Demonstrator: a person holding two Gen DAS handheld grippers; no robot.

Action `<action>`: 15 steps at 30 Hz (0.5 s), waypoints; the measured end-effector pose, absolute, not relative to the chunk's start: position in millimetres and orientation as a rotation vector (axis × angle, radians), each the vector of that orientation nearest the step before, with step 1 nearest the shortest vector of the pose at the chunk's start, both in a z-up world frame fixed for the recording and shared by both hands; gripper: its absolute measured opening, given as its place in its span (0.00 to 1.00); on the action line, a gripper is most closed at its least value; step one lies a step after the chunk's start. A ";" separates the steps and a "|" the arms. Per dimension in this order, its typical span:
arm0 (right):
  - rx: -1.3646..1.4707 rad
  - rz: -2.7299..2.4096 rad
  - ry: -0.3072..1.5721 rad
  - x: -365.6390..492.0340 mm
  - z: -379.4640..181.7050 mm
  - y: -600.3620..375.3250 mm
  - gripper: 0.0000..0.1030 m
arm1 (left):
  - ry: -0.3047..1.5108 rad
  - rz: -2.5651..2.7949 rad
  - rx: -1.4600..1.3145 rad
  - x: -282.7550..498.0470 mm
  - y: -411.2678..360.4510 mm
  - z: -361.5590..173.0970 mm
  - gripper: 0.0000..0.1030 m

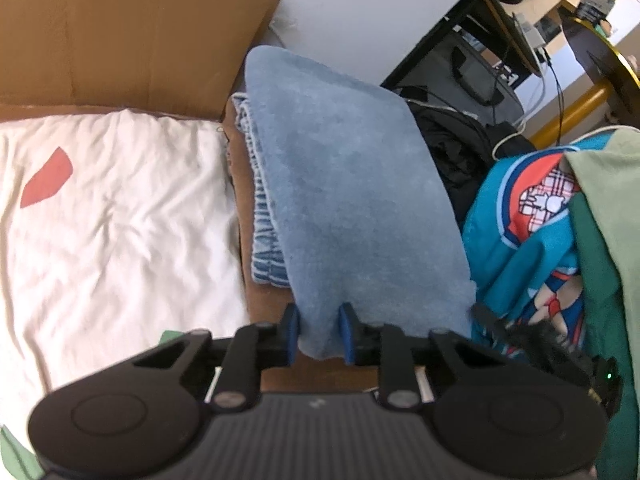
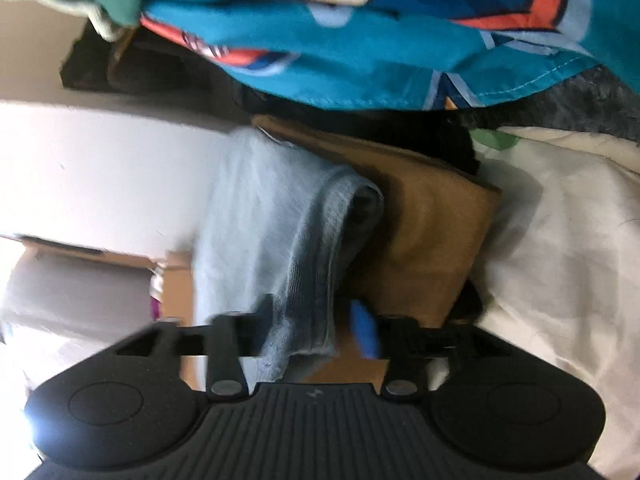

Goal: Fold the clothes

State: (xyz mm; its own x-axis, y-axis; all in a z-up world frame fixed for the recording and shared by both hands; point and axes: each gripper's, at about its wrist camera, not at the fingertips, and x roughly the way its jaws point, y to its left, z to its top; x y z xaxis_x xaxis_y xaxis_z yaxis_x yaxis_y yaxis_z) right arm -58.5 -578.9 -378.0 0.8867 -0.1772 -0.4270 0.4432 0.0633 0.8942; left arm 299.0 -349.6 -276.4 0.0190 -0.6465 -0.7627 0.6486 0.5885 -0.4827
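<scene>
The left hand-held gripper was pinching the near edge of a light blue towel, its blue pads closed on the cloth. The right hand-held gripper likewise held a bunched edge of the same towel; the cloth ran between its fingers, though blur hid how firmly they pressed.

In the left wrist view the towel lay folded and draped over a stack that included blue jeans, whose seamed edge showed at its 9 o'clock side. Brown cardboard stood at 11 o'clock, and a white sheet with a red patch spread out at 9 o'clock. At 3 o'clock lay a heap of unfolded items: a teal printed cloth, a green garment and dark clothing.

Judgement: the step in hand appeared to be placing or squaring a folded towel onto the finished stack. The next move would call for lowering both held edges together, keeping the fold aligned with the jeans beneath, then releasing both grips without dragging the top layer. The heap at 3 o'clock remained to be folded.
</scene>
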 end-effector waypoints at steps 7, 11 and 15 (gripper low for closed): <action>1.423 -0.405 0.222 -37.2 -377.4 -576.6 0.66 | 1.179 -1.008 0.005 298.2 -347.0 -276.3 0.20; 1.409 -0.393 0.261 -26.0 -381.0 -575.0 0.41 | 1.177 -1.006 0.002 298.3 -345.9 -276.4 0.19; 1.396 -0.401 0.288 -29.7 -381.3 -570.5 0.27 | 1.183 -0.998 0.005 297.1 -345.3 -276.2 0.18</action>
State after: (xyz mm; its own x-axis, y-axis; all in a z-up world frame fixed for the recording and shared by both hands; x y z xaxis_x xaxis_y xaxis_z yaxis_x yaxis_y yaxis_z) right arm -29.7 -570.5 -381.3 0.8989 -0.1025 -0.4260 0.4365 0.1244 0.8911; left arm 297.1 -345.3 -276.2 0.0230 -0.6421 -0.7663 0.6473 0.5937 -0.4780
